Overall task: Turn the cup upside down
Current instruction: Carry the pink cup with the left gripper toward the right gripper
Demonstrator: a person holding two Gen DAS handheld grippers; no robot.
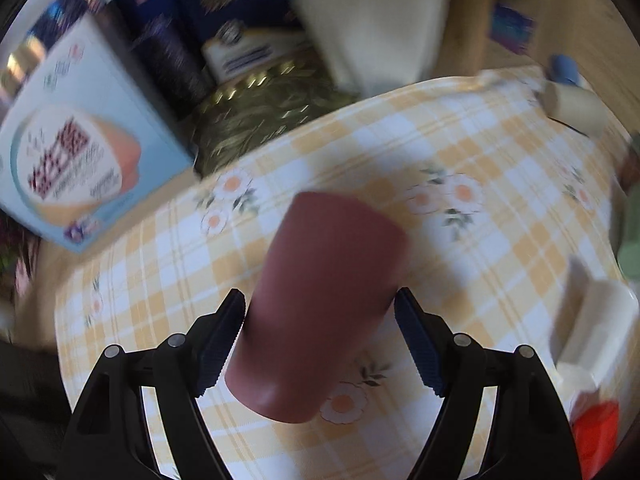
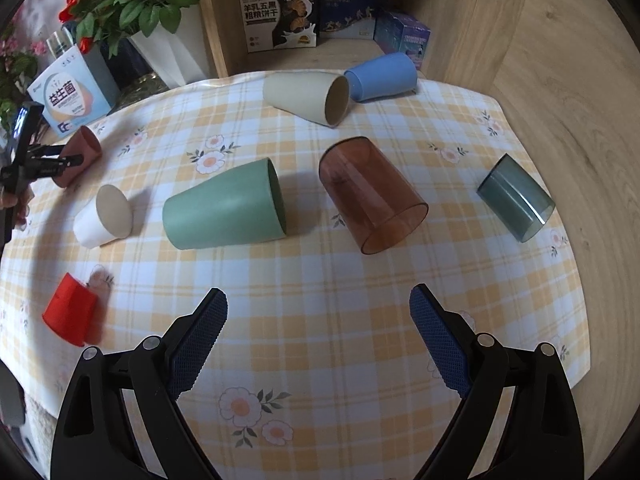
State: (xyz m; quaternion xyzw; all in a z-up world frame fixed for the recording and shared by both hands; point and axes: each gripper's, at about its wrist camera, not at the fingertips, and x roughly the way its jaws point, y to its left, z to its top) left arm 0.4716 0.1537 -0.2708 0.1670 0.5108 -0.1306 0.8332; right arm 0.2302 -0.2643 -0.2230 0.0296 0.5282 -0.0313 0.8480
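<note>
The left hand-held gripper (image 1: 320, 338) has its two fingers on either side of the maroon cup (image 1: 320, 304), near the closed base end. The left pad seems to touch the wall, but a sliver of gap shows at the right pad and the frame is blurred, so I cannot tell whether it is pinching or only bracketing. The cup lies tilted, base toward the camera and mouth pointing away, which suits a flip: gripping low on the body should let a wrist roll bring the mouth down onto the surface (image 1: 480, 240). In the right wrist view the same cup (image 2: 80, 156) sits near the left edge of the surface, toward the far left corner, apparently lifted or tipped, with the left hand-held gripper (image 2: 60, 160) reaching in roughly level from beyond that edge.

The right hand-held gripper (image 2: 318, 344) is spread wide with nothing between its fingers, poised above the near edge and angled down.

Further out, the other cups lie on their sides, probably waiting: a green cup (image 2: 224, 208) mid-surface, a brown transparent cup (image 2: 372, 196) beside it, a grey transparent cup (image 2: 516, 200) toward the right edge, and a beige cup (image 2: 304, 96) touching a blue cup (image 2: 384, 76) at the far edge. A red cup (image 2: 72, 312) already stands mouth-down near the left edge.
</note>
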